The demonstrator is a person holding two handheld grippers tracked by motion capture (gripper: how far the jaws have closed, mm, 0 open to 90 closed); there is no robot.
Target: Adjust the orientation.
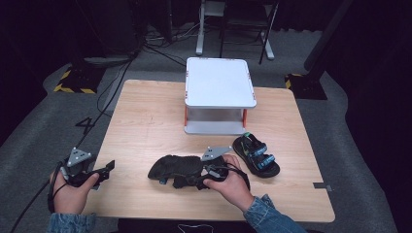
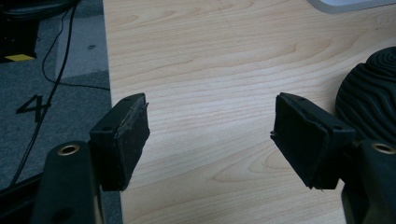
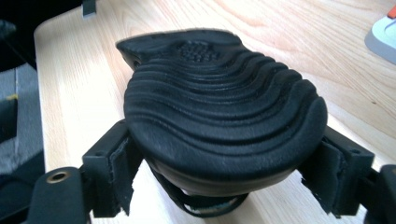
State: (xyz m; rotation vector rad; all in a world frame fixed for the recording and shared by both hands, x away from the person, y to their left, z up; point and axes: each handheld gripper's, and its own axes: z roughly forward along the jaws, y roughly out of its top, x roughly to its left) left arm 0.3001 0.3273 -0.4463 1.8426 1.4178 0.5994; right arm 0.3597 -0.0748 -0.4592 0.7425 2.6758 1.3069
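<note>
A black figure 4 is marked on the grey floor just off the table's left edge, left of centre in the high view; the same 4 shows at the left edge of the left gripper view, on the floor beside a trailing cable; yellow-and-black hazard stripes lie on a base at the upper left of the high view, a warning sign rather than words; another striped patch sits at the upper right, beyond the table's far corner; nothing else reads as letters or a brand.
</note>
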